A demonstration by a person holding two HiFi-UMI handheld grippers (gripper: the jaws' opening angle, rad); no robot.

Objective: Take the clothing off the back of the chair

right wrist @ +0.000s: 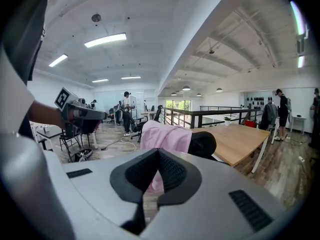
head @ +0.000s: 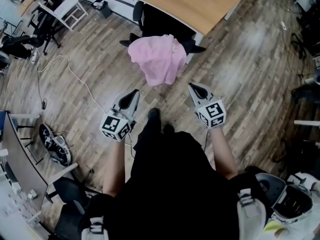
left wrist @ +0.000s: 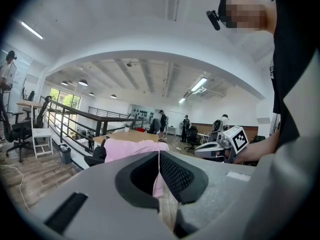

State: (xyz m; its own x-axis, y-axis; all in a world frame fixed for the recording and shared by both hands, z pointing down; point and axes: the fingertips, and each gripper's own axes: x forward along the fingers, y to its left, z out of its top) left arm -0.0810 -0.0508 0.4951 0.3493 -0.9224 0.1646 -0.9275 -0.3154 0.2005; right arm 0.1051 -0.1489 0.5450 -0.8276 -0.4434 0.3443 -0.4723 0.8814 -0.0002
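Pink clothing (head: 157, 59) over chair (head: 160, 21) back, chair partly under desk (head: 195, 4).

Light is bright and even in all three views. In the gripper views the strip lights (right wrist: 105, 40) glow white on the ceiling, and the far windows (left wrist: 64, 99) are washed out. In the head view the wooden floor (head: 260, 39) has a pale sheen at upper right. The pink clothing (head: 157, 59) seems to cast only a soft, faint shadow. Both gripper views bow straight lines and darken to black at the corners.
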